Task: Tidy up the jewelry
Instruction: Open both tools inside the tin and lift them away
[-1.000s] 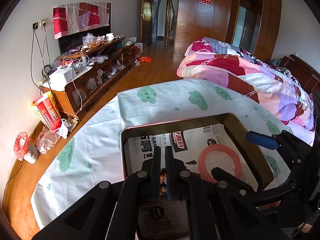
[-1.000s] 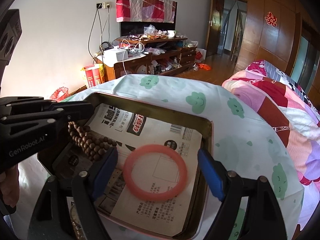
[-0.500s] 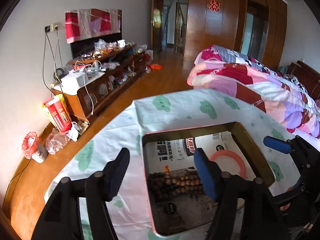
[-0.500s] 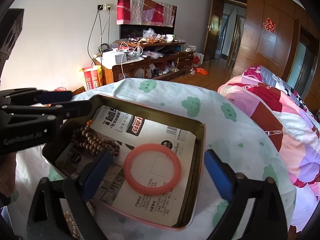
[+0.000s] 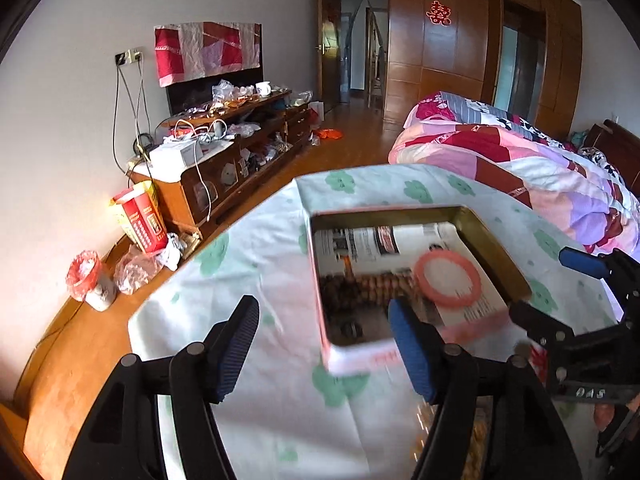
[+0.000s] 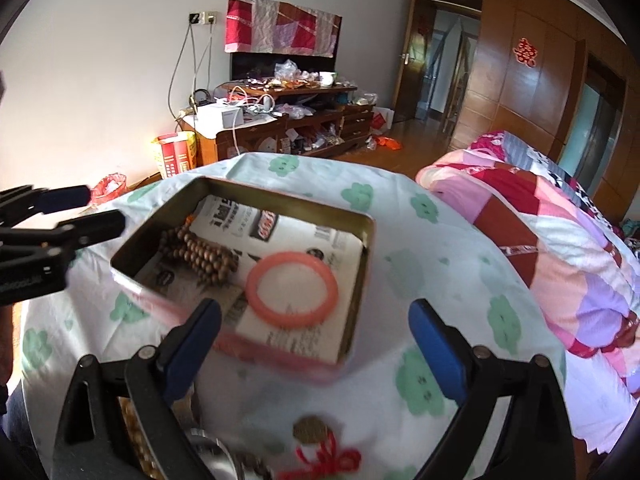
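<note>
Jewelry status: the wooden bead string (image 6: 200, 254) lies heaped in the left half of the open tin (image 6: 362, 280), touching the pink bangle (image 6: 292, 290), which lies flat on the printed paper lining (image 6: 304, 240) toward the tin's right. Both pieces are apart from either tool. The paper appears intended to cushion the items and stop them sliding on the metal floor.

The tin sits on the counter, covered by a pale cloth with green cloud prints (image 6: 420, 384). Nearer the operator, outside the tin, a round bronze-coloured pendant on a red knotted cord (image 6: 316, 432) and some blurred yellowish beads (image 5: 476, 440) lie on the cloth; in my judgement these remain to be sorted.

Left gripper (image 5: 324, 356): fingers spread wide, nothing between them, positioned over the cloth at the tin's near-left corner. Right gripper (image 6: 316, 344): fingers at a broad spread, holding nothing, framing the tin's near rim. Both are empty, consistent with the placed items being released.
</note>
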The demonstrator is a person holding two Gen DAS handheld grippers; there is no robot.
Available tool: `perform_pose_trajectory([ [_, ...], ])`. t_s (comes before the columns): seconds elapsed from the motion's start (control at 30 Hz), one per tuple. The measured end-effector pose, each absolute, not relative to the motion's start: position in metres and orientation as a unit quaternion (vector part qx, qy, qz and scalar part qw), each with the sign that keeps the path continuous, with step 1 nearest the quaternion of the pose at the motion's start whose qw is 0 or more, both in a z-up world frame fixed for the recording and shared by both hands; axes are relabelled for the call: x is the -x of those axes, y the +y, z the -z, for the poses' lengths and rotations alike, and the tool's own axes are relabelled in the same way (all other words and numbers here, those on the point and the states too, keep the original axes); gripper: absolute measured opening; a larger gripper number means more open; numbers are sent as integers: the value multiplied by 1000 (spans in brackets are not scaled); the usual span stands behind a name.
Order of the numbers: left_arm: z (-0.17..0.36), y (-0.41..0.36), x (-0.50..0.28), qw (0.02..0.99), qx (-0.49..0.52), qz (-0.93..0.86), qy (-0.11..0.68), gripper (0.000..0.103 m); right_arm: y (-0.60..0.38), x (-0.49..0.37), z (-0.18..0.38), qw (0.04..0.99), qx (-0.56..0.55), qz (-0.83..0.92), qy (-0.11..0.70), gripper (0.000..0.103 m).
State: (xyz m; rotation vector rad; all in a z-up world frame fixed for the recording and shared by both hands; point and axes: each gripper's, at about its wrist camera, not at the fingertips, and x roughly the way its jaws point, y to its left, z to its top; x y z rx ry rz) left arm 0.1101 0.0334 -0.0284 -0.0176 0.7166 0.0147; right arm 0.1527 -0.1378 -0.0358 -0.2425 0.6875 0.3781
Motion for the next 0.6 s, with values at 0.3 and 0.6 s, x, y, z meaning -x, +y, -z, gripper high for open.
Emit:
perform_pose_trajectory([
  [0.3,53,7,-66,918,-2,16,396,68,-168,-105,50,922,99,-155,342,97],
  [0.6,63,-18,-48,911,-15,37,410,68,-178,-72,59,928,94,-134,336,97],
])
